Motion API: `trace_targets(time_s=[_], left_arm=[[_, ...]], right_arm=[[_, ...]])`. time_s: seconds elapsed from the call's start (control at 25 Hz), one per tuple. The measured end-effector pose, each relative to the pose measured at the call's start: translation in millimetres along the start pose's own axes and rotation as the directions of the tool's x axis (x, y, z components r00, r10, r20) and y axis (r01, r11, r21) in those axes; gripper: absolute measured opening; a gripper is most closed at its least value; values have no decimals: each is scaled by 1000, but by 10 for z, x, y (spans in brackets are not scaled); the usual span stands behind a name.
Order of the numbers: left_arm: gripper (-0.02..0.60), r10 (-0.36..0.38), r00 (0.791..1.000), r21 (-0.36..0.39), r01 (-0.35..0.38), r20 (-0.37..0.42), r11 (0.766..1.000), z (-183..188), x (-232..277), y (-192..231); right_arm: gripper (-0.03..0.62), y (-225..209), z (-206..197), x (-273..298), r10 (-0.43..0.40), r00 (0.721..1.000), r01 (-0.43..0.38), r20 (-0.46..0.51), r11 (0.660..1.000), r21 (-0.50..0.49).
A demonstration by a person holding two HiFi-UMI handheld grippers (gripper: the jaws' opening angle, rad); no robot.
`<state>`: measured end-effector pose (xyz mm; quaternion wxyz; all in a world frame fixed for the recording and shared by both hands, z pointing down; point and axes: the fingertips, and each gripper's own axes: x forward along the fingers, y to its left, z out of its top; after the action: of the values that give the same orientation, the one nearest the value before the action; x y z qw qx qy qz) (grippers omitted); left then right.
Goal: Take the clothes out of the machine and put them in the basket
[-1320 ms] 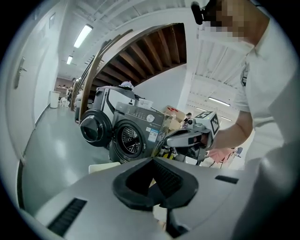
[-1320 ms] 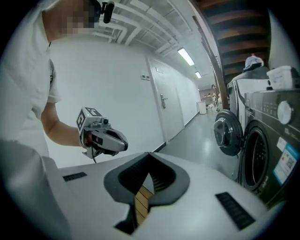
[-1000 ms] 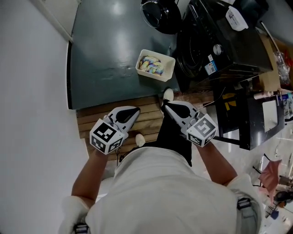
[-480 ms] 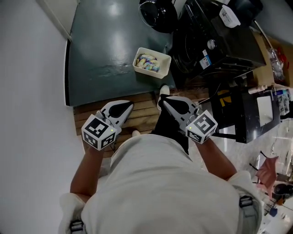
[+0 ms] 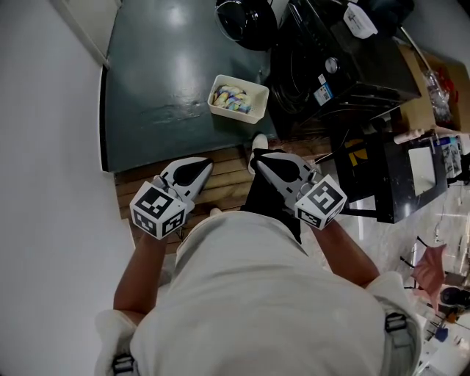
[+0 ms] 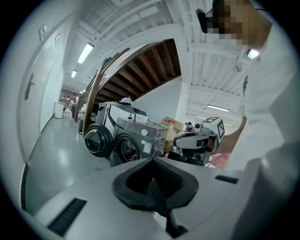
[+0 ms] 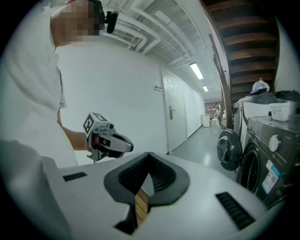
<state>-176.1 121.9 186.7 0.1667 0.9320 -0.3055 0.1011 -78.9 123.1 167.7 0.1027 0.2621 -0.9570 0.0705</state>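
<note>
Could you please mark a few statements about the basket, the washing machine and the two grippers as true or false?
1. The white basket holds colourful clothes. True.
2. The left gripper holds a garment. False: its jaws are shut with nothing between them.
3. The basket stands on the wooden platform. False: it stands on the dark green floor, beside the washing machine.
4. The washing machine's round door is open. True.
5. The right gripper is shut and empty. True.
</note>
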Motion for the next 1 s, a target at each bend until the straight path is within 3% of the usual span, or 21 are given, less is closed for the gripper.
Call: trace_targets(time_s=[1.0], left_arm=[[-3, -6, 1000, 10, 6, 9, 1000, 78, 21, -105]], right_arm=[[3, 10, 124, -143, -25, 999, 25, 30, 1000, -12]])
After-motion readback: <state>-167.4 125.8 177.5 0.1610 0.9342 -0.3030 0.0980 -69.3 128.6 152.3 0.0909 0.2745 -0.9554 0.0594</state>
